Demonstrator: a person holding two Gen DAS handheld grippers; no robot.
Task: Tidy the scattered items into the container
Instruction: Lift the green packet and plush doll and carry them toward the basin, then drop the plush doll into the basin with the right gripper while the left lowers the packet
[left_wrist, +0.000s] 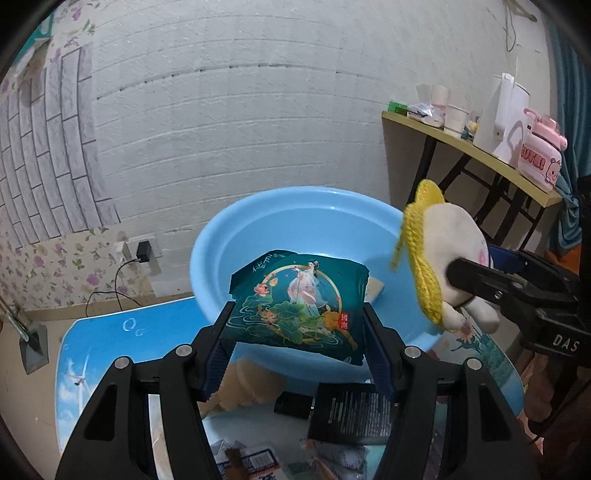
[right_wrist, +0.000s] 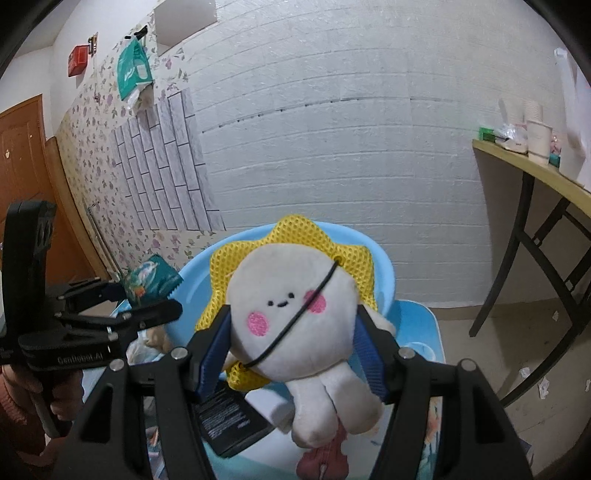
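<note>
The left hand-held gripper (left_wrist: 299, 332) was clenched on a dark green packet (left_wrist: 301, 302) with a lady and flowers printed on it. Its blue pads pressed on both sides of the packet. The right hand-held gripper (right_wrist: 291, 332) was squeezing a soft white plush toy (right_wrist: 291, 306) with pink cheeks and a yellow knitted frill. Both things hung in the air.

The biggest thing was the blue surface (left_wrist: 107, 332), a small table with sky pictures on it. On it sat the big light blue basin (left_wrist: 295, 221), and that was the container. The packet was held just over the near rim of the basin. The toy was held at the basin's right side, over its edge. Something small and pale (left_wrist: 375, 290) lay inside the basin already.

More things waited on the surface in front of the basin: a black box (left_wrist: 351, 413) with tiny white writing, and some small packets (left_wrist: 255, 461) at the bottom of the left view.

It looked like the carrying step was almost done. Next, each hand would likely need to go a bit farther over the basin, then let go so the packet and toy dropped inside, not on the rim.
</note>
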